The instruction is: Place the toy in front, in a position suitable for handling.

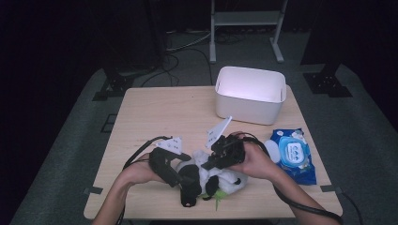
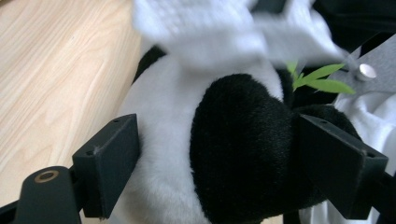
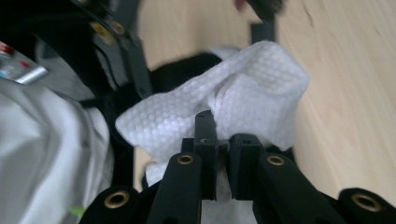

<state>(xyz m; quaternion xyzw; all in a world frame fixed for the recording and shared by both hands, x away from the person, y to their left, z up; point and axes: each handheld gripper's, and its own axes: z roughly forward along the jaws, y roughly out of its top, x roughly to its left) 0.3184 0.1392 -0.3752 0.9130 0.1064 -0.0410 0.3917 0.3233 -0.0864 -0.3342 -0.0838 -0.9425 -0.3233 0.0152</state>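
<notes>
Left to right across the high view. The left tool [image 1: 180, 174], at about 7 o'clock on the counter [image 1: 155, 112], has its jaws set fairly wide around the plush panda [image 1: 220, 180], one jaw on the white body and the other on a black limb; in the left gripper view the panda [image 2: 224, 149] sits between the jaws, pressed by both, with a green leaf sprig [image 2: 322, 79] at 1 o'clock. The right tool [image 1: 217, 159], just beside it toward 6 o'clock, is closed down narrow on a white wet wipe [image 3: 224, 107], which the right gripper view shows bunched above the jaw tips and lying against the panda. At 3 o'clock of the toy lies the blue wipes pack [image 1: 293, 154]; at 12 o'clock stands the white bin [image 1: 248, 105].

The step appears to be wiping the toy. To do it well, the left tool should brace the panda firmly against the counter while the right draws the wipe in short strokes along the fur, keeping its pinch tight so the wipe cannot slip free.
</notes>
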